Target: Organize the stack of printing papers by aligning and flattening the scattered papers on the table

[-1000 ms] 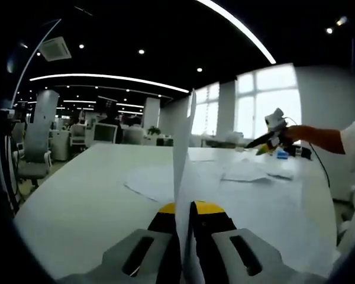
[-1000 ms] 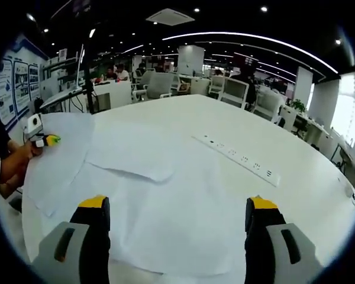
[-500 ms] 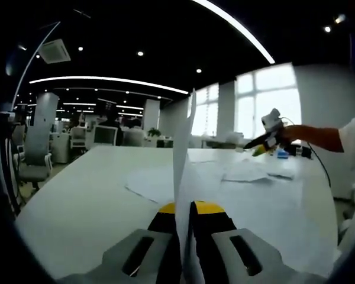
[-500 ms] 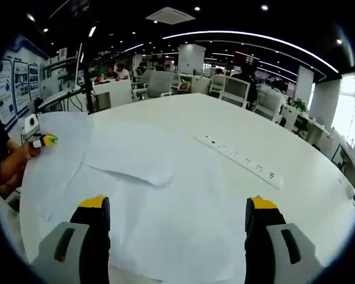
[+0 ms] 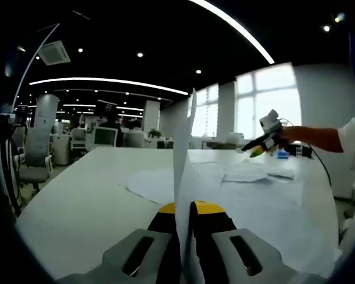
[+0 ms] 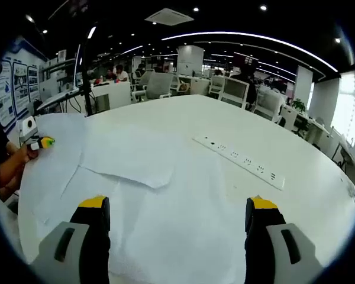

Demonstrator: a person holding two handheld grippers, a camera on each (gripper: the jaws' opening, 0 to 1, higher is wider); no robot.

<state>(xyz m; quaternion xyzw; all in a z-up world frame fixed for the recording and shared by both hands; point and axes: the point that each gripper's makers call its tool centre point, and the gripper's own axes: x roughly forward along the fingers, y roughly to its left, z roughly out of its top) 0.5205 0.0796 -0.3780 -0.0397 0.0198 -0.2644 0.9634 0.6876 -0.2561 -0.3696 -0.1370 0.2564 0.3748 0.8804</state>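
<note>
While pinched by the left gripper (image 5: 186, 220), one paper (image 5: 182, 171) stands upright.

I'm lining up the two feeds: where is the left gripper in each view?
Left gripper view: the left gripper rises from the bottom centre, jaws shut on a sheet of paper standing on edge.
Right gripper view: it sits at the far left edge, held in a hand.
Shared landmark: the scattered papers on the white table.

Matt white paper sheets (image 6: 165, 201); smooth matt white table (image 6: 307, 207).
</note>
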